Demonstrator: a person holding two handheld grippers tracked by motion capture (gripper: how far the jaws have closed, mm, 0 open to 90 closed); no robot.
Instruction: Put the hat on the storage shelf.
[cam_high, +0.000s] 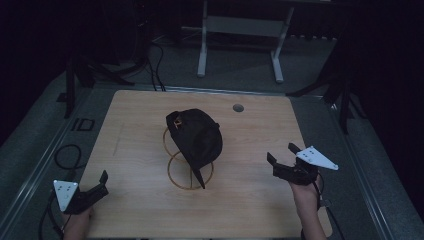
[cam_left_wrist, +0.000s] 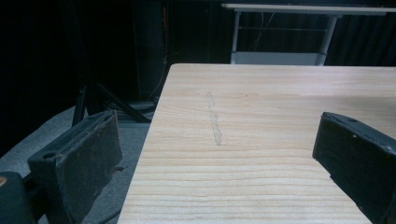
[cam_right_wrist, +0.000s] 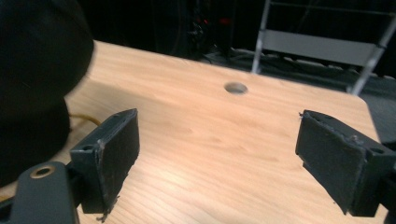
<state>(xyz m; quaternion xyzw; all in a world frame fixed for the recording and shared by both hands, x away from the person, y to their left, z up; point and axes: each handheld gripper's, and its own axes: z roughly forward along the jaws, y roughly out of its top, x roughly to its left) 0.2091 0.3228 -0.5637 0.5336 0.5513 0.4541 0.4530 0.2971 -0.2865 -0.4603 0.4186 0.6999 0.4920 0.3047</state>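
Black cap (cam_high: 197, 137), no legible writing

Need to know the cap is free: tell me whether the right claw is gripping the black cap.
No: in the high view the right claw stands open, apart from the black cap, which rests on the wire stand.
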